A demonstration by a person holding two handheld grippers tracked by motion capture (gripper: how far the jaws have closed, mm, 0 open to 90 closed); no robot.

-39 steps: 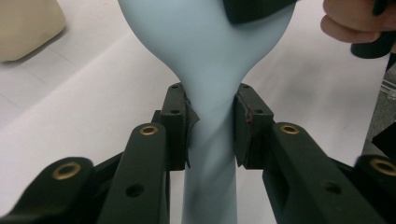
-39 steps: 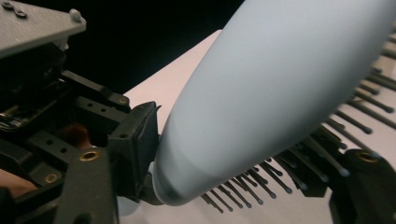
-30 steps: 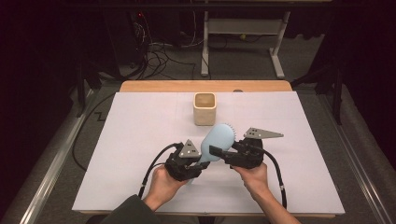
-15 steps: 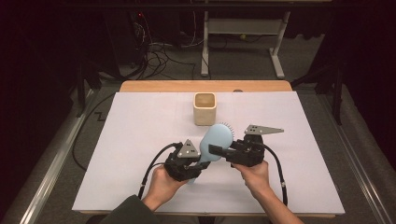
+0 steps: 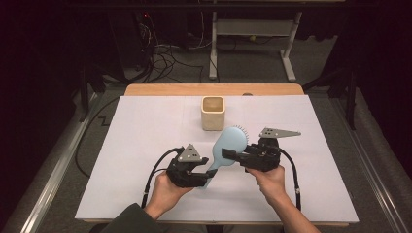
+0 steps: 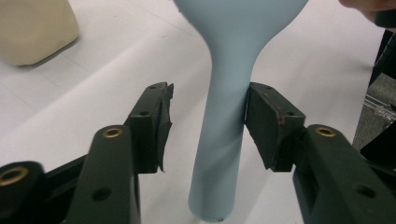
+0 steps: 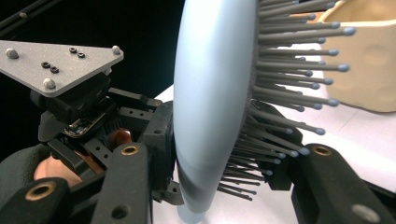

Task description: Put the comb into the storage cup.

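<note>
I see my left black two-jaw gripper point(image 5: 206, 174) as a blocky open frame with a grey three-cornered plate on top, studded with small dark screw heads. A black cable loops out of its rear. My right black two-jaw gripper point(image 5: 228, 154) has the same build, its grey plate longer and pointed, its own black cable trailing back. In the left gripper view the jaws are matte black arms with brass-coloured bushings and plain round holes, each ending in a flat black pad; one pad's facing is frayed at the edge. A dark sleeve cuff covers my left wrist.
</note>
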